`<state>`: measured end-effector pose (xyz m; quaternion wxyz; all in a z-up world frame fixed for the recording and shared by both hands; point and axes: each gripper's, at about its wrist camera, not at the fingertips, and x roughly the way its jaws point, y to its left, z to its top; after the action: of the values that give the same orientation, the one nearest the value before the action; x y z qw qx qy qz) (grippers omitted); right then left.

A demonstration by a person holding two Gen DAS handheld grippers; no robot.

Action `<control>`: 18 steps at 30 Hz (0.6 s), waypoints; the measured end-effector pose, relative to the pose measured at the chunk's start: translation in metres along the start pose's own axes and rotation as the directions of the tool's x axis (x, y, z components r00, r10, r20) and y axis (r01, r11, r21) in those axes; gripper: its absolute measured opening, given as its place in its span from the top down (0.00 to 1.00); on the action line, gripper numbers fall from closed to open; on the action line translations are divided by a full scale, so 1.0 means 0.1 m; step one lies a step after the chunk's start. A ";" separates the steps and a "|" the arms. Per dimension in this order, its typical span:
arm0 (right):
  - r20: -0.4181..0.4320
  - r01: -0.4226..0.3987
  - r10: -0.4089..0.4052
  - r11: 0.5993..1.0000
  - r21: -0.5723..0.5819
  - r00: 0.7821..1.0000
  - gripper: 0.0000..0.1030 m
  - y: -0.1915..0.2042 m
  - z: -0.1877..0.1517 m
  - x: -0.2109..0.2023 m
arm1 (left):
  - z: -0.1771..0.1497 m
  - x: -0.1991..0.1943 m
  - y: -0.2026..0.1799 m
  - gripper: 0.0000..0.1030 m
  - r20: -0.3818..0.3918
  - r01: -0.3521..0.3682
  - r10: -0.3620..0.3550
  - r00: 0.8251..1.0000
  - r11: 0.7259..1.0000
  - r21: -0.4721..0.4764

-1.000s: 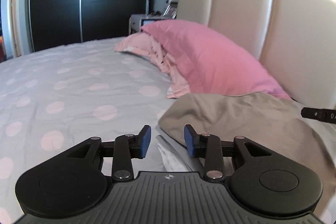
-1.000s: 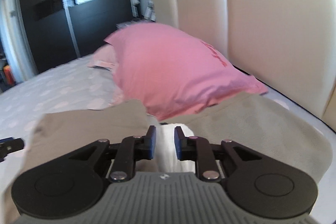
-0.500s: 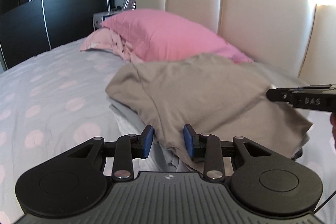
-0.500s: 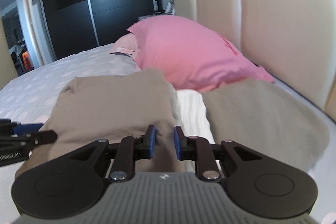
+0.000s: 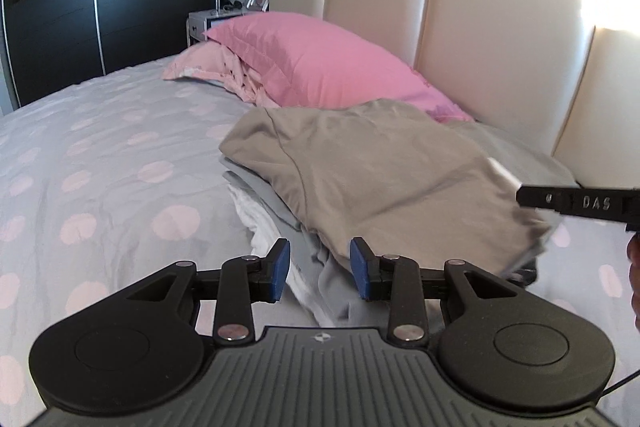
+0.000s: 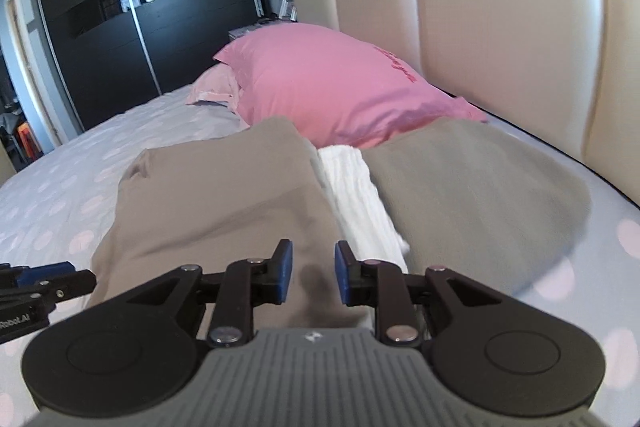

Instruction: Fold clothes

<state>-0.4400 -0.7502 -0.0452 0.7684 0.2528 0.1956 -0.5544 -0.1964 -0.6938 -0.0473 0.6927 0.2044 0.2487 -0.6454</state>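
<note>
Folded taupe cotton garment (image 5: 384,163) lies atop grey and white clothes on dotted bedsheet (image 5: 100,155), nr pink pillow (image 5: 320,67). Left gripper (image 5: 320,269) fingers part-open, empty – right gripper (image 6: 313,273) fingers opening, gripping nothing.

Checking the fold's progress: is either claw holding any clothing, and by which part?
Nothing is held. The left claw is open above the clothes pile. On the right claw the jaws are opening, the taupe garment beneath the gap, unpinched.
</note>
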 end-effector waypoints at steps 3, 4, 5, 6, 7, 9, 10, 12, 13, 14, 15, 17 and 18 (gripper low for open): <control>-0.008 0.005 -0.005 0.999 -0.046 1.000 0.71 0.17 -0.07 -0.27 | -0.01 -0.28 -0.02 0.70 0.018 -0.021 0.020 1.000 0.999 0.025; -0.002 0.001 -0.001 0.998 -0.064 1.000 0.70 0.23 -0.10 -0.37 | -0.01 -0.38 -0.03 0.70 0.027 -0.028 0.027 0.999 0.999 0.036; 0.003 -0.002 0.003 0.997 -0.082 1.000 0.69 0.29 -0.12 -0.47 | -0.02 -0.47 -0.03 0.70 0.035 -0.032 0.031 0.999 0.999 0.040; 0.010 -0.007 0.008 0.996 -0.092 1.000 0.69 0.34 -0.14 -0.58 | -0.02 -0.57 -0.02 0.70 0.043 -0.035 0.033 0.999 0.999 0.042; 0.014 -0.012 0.014 0.995 -0.095 1.000 0.69 0.38 -0.16 -0.68 | -0.03 -0.67 -0.02 0.69 0.051 -0.037 0.035 0.998 0.998 0.043; 0.016 -0.019 0.021 0.995 -0.094 1.000 0.68 0.46 -0.17 -0.88 | -0.04 -0.84 -0.01 0.67 0.051 -0.041 0.039 0.998 0.999 0.032; 0.016 -0.023 0.024 0.995 -0.093 1.000 0.67 0.49 -0.18 -0.98 | -0.05 -0.92 0.00 0.66 0.051 -0.043 0.042 0.998 0.999 0.023; 0.016 -0.027 0.028 0.996 -0.088 0.999 0.66 0.56 -0.19 -1.18 | -0.06 -1.06 0.00 0.66 0.053 -0.052 0.051 0.997 0.998 0.019; 0.020 -0.030 0.032 0.997 -0.077 0.999 0.65 0.59 -0.20 -1.28 | -0.07 -1.12 0.00 0.65 0.056 -0.062 0.061 0.997 0.998 0.020; 0.027 -0.033 0.035 0.997 -0.065 0.999 0.64 0.61 -0.22 -1.38 | -0.08 -1.19 -0.01 0.65 0.059 -0.069 0.067 0.996 0.997 0.023; 0.034 -0.036 0.038 0.998 -0.054 0.999 0.64 0.64 -0.24 -1.47 | -0.09 -1.26 -0.02 0.65 0.061 -0.068 0.067 0.996 0.997 0.028; 0.047 -0.042 0.044 0.999 -0.032 0.998 0.61 0.69 -0.29 -1.67 | -0.12 -1.38 -0.04 0.63 0.059 -0.070 0.068 0.996 0.997 0.034; 0.052 -0.036 0.037 0.999 -0.023 0.998 0.61 0.72 -0.33 -1.75 | -0.14 -1.44 -0.05 0.61 0.059 -0.071 0.069 0.996 0.997 0.032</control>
<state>-0.4262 -0.5800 0.0419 0.7861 0.2334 0.1767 -0.5444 -0.2090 -0.5714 0.0297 0.7182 0.2061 0.2103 -0.6304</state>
